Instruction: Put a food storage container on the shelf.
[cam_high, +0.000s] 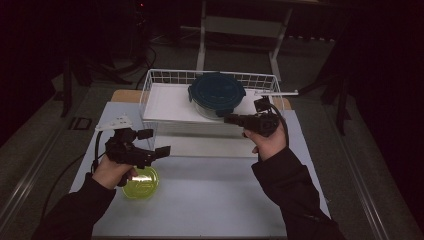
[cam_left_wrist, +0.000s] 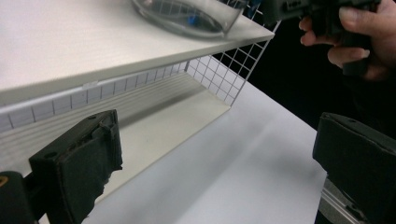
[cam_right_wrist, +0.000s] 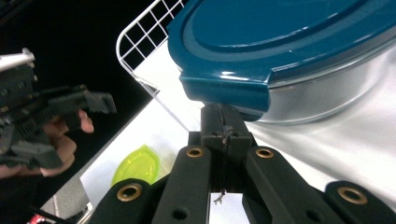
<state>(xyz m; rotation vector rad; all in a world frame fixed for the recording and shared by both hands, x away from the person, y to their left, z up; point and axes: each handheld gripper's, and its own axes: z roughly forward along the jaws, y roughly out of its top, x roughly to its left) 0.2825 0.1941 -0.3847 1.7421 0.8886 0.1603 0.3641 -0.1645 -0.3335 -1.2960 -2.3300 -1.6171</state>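
**A:** Right claw (cam_right_wrist: 223, 122) has its jaws pressed flat together with nothing between them, tips tucked right under the side latch of the teal lid (cam_right_wrist: 289, 42). Looks to me like it's at the unlatching step, poking at that tab rather than grabbing anything.

**B:** And the left claw (cam_high: 159, 144)? In its own view the jaws stand wide apart and empty, hanging over the worktop (cam_high: 210, 195) near the front of the wire basket (cam_high: 150, 82).

**A:** Yep, just waiting, I reckon. The glass container (cam_high: 216, 107) sits on the white shelf (cam_high: 167, 102) inside the basket, towards its right side, lid on top. There's a yellow-green lid (cam_high: 141, 184) lying flat on the worktop by the left hand too.

**B:** So next move?

**A:** My guess: lever the tab upward without shoving the container along the shelf. Left claw may need to steady the glass.
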